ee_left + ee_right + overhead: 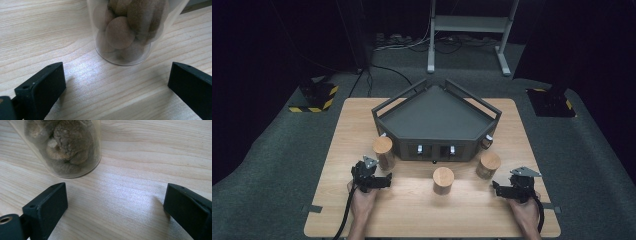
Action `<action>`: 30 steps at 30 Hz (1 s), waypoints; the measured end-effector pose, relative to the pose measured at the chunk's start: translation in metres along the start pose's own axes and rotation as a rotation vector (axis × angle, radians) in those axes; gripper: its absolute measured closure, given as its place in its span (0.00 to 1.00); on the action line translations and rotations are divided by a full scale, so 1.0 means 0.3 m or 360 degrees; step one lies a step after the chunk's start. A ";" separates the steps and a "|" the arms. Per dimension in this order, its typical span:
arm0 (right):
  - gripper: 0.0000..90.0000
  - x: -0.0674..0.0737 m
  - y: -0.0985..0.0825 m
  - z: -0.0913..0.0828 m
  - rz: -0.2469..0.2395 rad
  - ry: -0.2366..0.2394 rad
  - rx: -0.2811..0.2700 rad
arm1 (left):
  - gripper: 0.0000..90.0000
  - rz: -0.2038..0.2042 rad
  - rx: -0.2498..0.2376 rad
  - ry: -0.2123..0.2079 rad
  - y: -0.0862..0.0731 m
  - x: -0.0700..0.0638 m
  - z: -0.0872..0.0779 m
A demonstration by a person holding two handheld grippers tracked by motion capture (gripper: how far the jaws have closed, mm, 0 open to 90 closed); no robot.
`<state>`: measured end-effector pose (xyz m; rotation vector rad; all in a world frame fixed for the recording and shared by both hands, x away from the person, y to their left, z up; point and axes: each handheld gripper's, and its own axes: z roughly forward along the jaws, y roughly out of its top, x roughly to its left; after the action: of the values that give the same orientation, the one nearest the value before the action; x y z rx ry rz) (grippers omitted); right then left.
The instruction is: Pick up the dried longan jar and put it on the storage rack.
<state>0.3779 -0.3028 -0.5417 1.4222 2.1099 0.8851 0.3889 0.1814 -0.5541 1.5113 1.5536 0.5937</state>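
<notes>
pale wood grain runs under both my grippers, a light worktop (422, 200) with a soft glare where the lamp hits it. around it the room is dark: grey carpet, black walls, a grey metal stand (469, 30) at the back with cables on the floor beside it, and yellow-and-black striped bases (314, 97) off the far corners.

at the middle of the worktop sits a dark five-sided tray (434, 120) with rails along its back edges. three clear jars with round wooden lids stand along its near side: one at the left (383, 150), one in the middle (443, 180), one at the right (488, 164).

my left gripper (384, 181) rests low on the worktop, just beside the left jar. in the left gripper view that jar (122, 35) stands upright straight ahead of my jaws, packed with brown round lumps, its base on the wood. my jaws are spread wide, clear of the glass, with bare wood between them.

my right gripper (498, 189) lies near the right edge, pointing toward the middle of the worktop, close to the right jar. in the right gripper view a jar (66, 147) of knobbly brown pieces sits ahead and off toward my left jaw, apart from it. those jaws are also wide apart, holding nothing.
</notes>
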 end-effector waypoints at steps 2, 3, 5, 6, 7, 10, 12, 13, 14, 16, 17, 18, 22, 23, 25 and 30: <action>0.03 0.000 0.001 0.001 0.0004 -0.0006 0.0004 | 0.01 -0.0001 0.0000 0.0001 0.000 0.000 0.000; 0.03 0.000 0.001 0.001 0.0004 -0.0006 0.0004 | 0.01 -0.0001 0.0000 0.0001 0.000 0.000 0.000; 0.01 -0.001 0.004 0.006 0.0018 -0.0020 0.0016 | 0.01 -0.0006 -0.0002 0.0005 0.000 -0.002 0.002; 0.00 0.000 0.004 0.006 0.0020 -0.0022 0.0018 | 0.01 0.0000 0.0006 0.0012 -0.001 -0.003 0.000; 0.00 0.000 0.004 0.006 0.0020 -0.0022 0.0018 | 0.01 0.0000 0.0006 0.0012 -0.001 -0.003 0.000; 0.00 0.001 0.004 0.006 0.0024 -0.0028 0.0019 | 0.01 -0.0006 0.0003 0.0013 -0.002 -0.005 -0.002; 0.00 0.000 0.004 0.006 0.0024 -0.0028 0.0018 | 0.01 -0.0010 0.0009 0.0017 -0.004 -0.009 -0.005; 0.00 0.000 0.004 0.006 0.0024 -0.0028 0.0018 | 0.01 -0.0010 0.0009 0.0017 -0.004 -0.009 -0.005; 0.00 0.001 0.004 0.006 0.0027 -0.0028 0.0019 | 0.01 0.0000 0.0021 0.0018 -0.004 -0.010 -0.007; 0.00 0.001 0.004 0.007 0.0030 -0.0029 0.0020 | 0.01 0.0001 0.0027 0.0011 -0.006 -0.016 -0.009; 0.00 0.001 0.004 0.007 0.0030 -0.0029 0.0019 | 0.01 -0.0018 0.0010 0.0005 -0.007 -0.020 -0.008; 0.00 0.001 0.004 0.006 0.0031 -0.0029 0.0019 | 0.01 -0.0017 0.0019 0.0001 -0.007 -0.021 -0.011; 0.00 0.001 0.004 0.007 0.0029 -0.0029 0.0019 | 0.01 -0.0021 0.0017 -0.0016 0.001 -0.027 -0.021; 0.00 0.001 0.004 0.007 0.0029 -0.0029 0.0019 | 0.01 -0.0021 0.0017 -0.0016 0.001 -0.027 -0.021; 0.00 0.001 0.004 0.007 0.0030 -0.0030 0.0019 | 0.02 -0.0054 -0.0003 -0.0021 0.013 -0.030 -0.026; 0.00 0.001 0.004 0.006 0.0030 -0.0029 0.0019 | 0.03 -0.0106 -0.0052 -0.0045 0.040 -0.038 -0.028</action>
<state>0.3799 -0.3017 -0.5422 1.4530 2.0949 0.8646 0.3872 0.1741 -0.5370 1.4323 1.5593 0.5547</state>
